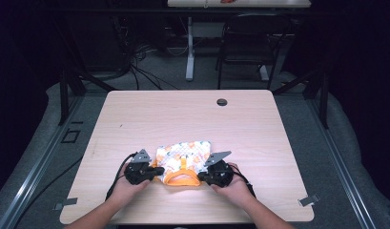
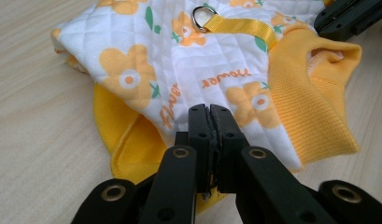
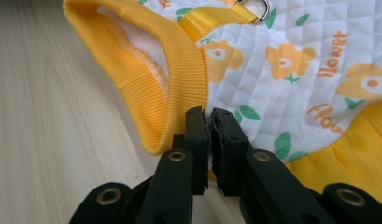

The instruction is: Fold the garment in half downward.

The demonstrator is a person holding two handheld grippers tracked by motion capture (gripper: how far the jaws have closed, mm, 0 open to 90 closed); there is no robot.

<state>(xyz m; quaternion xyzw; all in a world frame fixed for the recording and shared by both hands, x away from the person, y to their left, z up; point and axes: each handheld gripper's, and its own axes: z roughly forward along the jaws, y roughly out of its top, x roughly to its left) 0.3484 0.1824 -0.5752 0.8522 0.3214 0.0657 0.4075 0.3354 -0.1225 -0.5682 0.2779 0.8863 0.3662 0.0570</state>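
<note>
- Small quilted white garment with orange flowers and yellow ribbed trim (image 1: 184, 162) flat on pale wooden surface (image 1: 183, 114), long axis running hand to hand.
- Left gripper (image 2: 210, 122) pinching near-left hem; right gripper (image 3: 210, 123) pinching near-right edge beside yellow cuff; jaws clamped on cloth both sides.

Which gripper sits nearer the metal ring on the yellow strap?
Right gripper, slightly. It pinches the garment beside the strap; the left gripper pinches the opposite edge, farther from the ring.

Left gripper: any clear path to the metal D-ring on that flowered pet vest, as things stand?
Probably yes, but not right now. The D-ring lies exposed on the pet vest, with only flat quilted cloth between. But the left gripper is shut on the vest's near edge, so it must let go first.
</note>
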